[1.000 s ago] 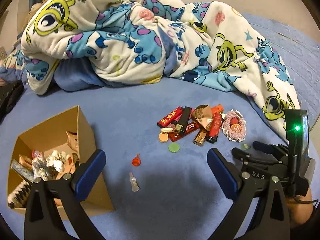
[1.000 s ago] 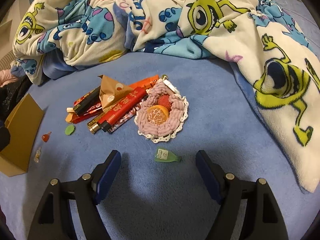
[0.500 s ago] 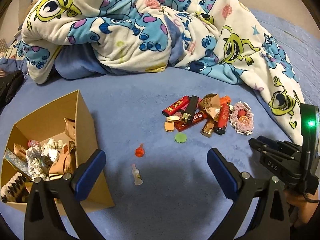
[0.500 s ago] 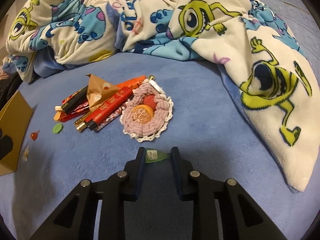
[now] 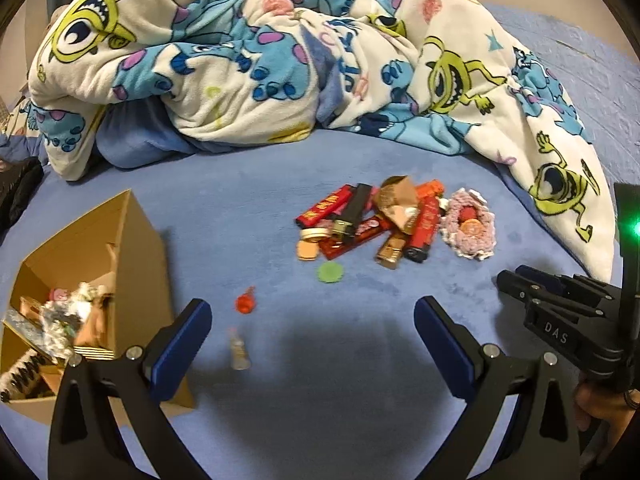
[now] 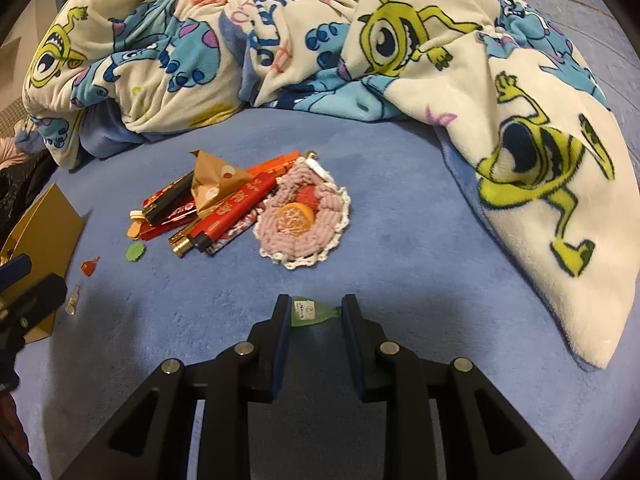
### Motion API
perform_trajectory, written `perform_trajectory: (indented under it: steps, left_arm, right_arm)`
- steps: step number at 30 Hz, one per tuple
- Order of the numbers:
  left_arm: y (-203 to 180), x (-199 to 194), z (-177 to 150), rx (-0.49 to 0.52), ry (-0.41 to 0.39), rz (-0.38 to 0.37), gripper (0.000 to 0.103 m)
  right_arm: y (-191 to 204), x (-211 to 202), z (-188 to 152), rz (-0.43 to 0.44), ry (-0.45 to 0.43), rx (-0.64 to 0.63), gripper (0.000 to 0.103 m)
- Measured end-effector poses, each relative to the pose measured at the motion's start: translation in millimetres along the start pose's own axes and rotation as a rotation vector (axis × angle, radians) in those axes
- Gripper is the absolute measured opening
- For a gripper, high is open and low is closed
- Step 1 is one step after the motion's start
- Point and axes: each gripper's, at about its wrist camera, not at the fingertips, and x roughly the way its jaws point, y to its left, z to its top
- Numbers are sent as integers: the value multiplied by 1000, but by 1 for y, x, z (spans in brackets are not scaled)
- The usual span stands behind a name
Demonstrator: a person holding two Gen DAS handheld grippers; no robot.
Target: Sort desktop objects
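Since a second ago the right tool (image 6: 313,312) has closed on the small green bottle (image 6: 314,313), pads pressing both its ends just above the blue bed (image 6: 400,248).

Right wrist view: crochet pouch (image 6: 304,224) and lighter pile (image 6: 216,216) lie just beyond; cartoon blanket (image 6: 520,160) to the right.

Left wrist view: left tool (image 5: 312,332) open, empty. Between its fingers, ahead: clear vial (image 5: 239,350), red charm (image 5: 245,303), green disc (image 5: 330,272). Cardboard box (image 5: 136,272) stands left.
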Motion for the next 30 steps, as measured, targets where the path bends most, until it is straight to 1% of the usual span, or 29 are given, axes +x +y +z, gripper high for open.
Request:
perform_trajectory:
  steps: [3, 4, 5, 6, 7, 9, 10, 11, 12, 13, 15, 19, 21, 23, 25, 27, 29, 30]
  left_arm:
    - [-9, 10, -4, -51, 19, -59, 102]
    - [-13, 14, -5, -46, 22, -49, 102]
    - [-16, 16, -6, -36, 23, -25, 102]
    - [-19, 21, -7, -17, 32, 17, 102]
    - [-18, 24, -8, -13, 38, 35, 102]
    - [-9, 30, -12, -59, 50, 30, 102]
    - [-1, 35, -15, -101, 57, 8, 101]
    - [6, 39, -18, -138, 69, -14, 98]
    - [12, 43, -21, -167, 89, -31, 90]
    - [16, 46, -23, -190, 108, -22, 81]
    - [17, 45, -25, -198, 100, 16, 75]
    - [10, 43, -24, -163, 101, 76, 75]
    - [9, 40, -23, -168, 88, 105, 76]
    - [10, 37, -21, -185, 75, 147, 79]
    - [12, 35, -21, -209, 76, 198, 89]
    - [14, 39, -22, -215, 86, 199, 89]
    - [17, 46, -23, -221, 123, 200, 90]
    - [20, 52, -24, -234, 151, 196, 95]
  right_arm:
    - [-8, -3, 1, 7, -3, 23, 25]
    - [-10, -4, 1, 9, -6, 28, 25]
    - [-12, -6, 2, 11, -9, 33, 25]
    - [-13, -8, 3, 12, -13, 36, 25]
    - [-15, -10, 3, 14, -17, 41, 25]
    - [-18, -14, 5, 22, -25, 52, 25]
    - [-20, -17, 5, 22, -31, 57, 25]
    - [-21, -19, 6, 25, -34, 61, 25]
    - [-22, -21, 7, 29, -39, 65, 25]
    - [-23, -22, 8, 34, -42, 69, 25]
    - [-24, -25, 10, 44, -47, 76, 25]
    - [-23, -30, 12, 61, -59, 80, 25]
    - [-23, -33, 13, 70, -62, 85, 25]
    - [-23, -33, 13, 74, -63, 88, 25]
    - [-23, -34, 12, 78, -63, 90, 25]
    - [-23, -34, 12, 75, -64, 91, 25]
    - [-23, -33, 12, 76, -62, 95, 25]
    - [-24, -33, 11, 78, -60, 97, 25]
